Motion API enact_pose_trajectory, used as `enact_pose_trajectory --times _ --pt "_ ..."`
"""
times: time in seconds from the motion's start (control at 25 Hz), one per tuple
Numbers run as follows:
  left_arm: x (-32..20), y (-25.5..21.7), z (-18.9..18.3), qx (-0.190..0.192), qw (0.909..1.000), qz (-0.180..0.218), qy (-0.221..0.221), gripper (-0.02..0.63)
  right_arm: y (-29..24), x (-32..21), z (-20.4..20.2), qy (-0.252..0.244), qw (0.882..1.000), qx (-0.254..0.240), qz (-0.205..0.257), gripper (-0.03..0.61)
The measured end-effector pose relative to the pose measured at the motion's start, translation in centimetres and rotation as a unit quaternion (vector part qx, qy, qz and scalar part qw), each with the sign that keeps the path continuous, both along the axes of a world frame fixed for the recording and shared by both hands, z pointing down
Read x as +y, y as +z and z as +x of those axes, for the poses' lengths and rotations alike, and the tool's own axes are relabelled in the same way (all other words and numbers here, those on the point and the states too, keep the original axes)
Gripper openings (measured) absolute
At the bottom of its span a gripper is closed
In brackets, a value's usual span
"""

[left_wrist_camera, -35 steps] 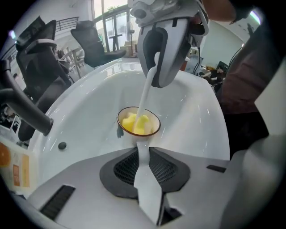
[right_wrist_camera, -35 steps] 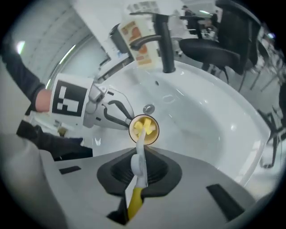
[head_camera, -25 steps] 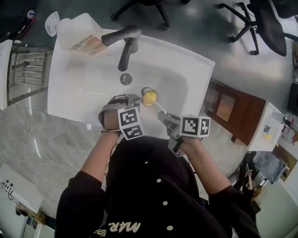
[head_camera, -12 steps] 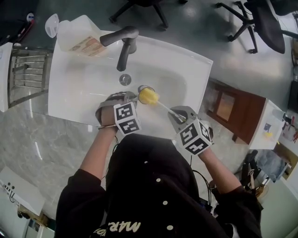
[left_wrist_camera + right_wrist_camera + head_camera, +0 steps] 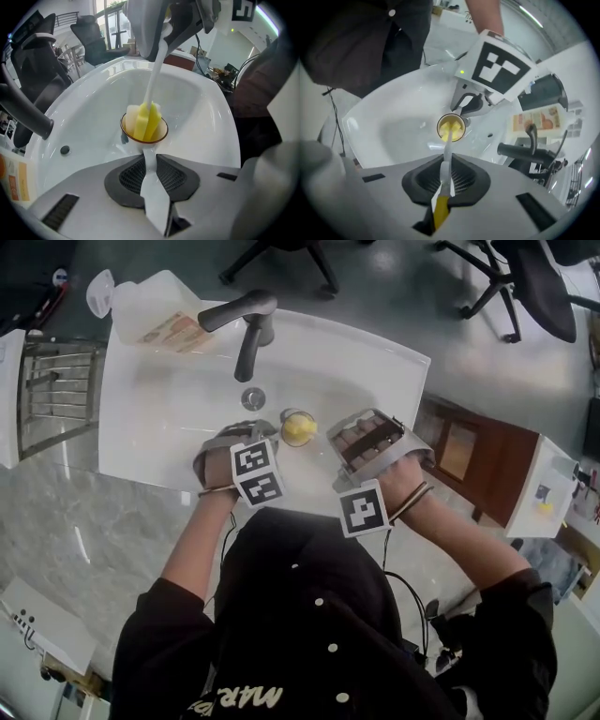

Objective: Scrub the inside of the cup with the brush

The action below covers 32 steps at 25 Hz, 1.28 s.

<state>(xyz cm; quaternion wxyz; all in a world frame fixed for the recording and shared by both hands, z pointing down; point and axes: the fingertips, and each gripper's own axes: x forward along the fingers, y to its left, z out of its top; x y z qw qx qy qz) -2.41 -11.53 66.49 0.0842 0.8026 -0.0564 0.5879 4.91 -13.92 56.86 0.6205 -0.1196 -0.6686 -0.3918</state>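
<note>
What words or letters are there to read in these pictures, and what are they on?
"MAR": white letters on the person's black shirt, the rest cut off at the picture's edge.
The jug label: print too blurred to read.
The marker cubes: black-and-white squares only, no words.

Bottom of cup (image 5: 162, 132) behind brush head (image 5: 145, 121)
</note>
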Motion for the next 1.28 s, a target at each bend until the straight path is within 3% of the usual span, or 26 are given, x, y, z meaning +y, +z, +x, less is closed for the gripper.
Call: enact_pose_trajectory --times 0.16,0.28,0.36,0.44,0.52,0.56,0.64,0.76,0.84,0.92,0.96,1.0,1.12,1.16,1.2,1.28 --pt "0.0 0.1 -0.1 0.000 1.0000 -0.003 -0.004 0.087 1.9 0.2 -0.4 -0.050 0.998 0.032 -0.004 0.034" --pt "0.0 0.2 -0.3 -0.002 1.0000 -0.006 -0.007 0.087 2.7 0.3 -0.8 -0.038 0.999 0.029 -0.017 0.034" --pt "0.1 0.3 -0.3 -0.002 1.0000 -0.006 -0.007 0.087 2.9 0.3 -0.9 0.023 0.999 0.007 -0.047 0.034" --pt "0.3 0.3 -0.2 -0.002 1.0000 -0.002 -0.003 0.087 3.0 0.3 -0.8 0.130 0.986 -0.025 -0.105 0.034" --pt "0.4 0.3 -0.1 -0.001 1.0000 0.001 -0.001 0.087 3.1 0.6 -0.5 0.241 0.954 -0.055 -0.171 0.034" --pt "0.4 0.3 -0.1 0.000 1.0000 0.001 -0.003 0.087 3.2 0.9 -0.5 0.295 0.931 -0.070 -0.205 0.034" --pt "0.4 0.4 -0.2 0.000 1.0000 0.001 -0.007 0.087 3.5 1.5 -0.5 0.394 0.872 -0.102 -0.271 0.035" --pt "0.5 0.4 -0.1 -0.001 1.0000 0.004 -0.006 0.087 3.4 2.0 -0.5 0.511 0.771 -0.146 -0.350 0.037" --pt "0.6 0.4 0.0 -0.004 0.9999 0.010 -0.001 0.087 3.4 2.5 -0.5 0.577 0.696 -0.173 -0.392 0.038" --pt "0.6 0.4 0.1 -0.008 0.9999 0.013 0.003 0.087 3.6 2.7 -0.4 0.640 0.609 -0.198 -0.426 0.038" --pt "0.6 0.4 0.1 -0.010 0.9998 0.014 0.004 0.087 3.6 2.7 -0.3 0.673 0.555 -0.208 -0.442 0.038" --pt "0.7 0.4 0.0 -0.012 0.9998 0.015 0.006 0.087 3.5 2.7 -0.3 0.706 0.493 -0.219 -0.459 0.038" --pt "0.9 0.5 -0.1 -0.014 0.9998 0.014 0.005 0.086 3.3 2.9 -0.6 0.783 0.268 -0.249 -0.504 0.038" --pt "0.9 0.5 -0.1 -0.013 0.9998 0.013 0.004 0.086 3.2 3.0 -0.7 0.793 0.221 -0.258 -0.506 0.038" --pt "0.8 0.5 -0.1 -0.012 0.9999 0.012 0.003 0.086 3.2 3.1 -0.8 0.797 0.210 -0.265 -0.500 0.038" --pt "0.8 0.6 -0.2 -0.012 0.9999 0.009 0.002 0.086 3.2 3.4 -0.8 0.795 0.241 -0.273 -0.485 0.037"
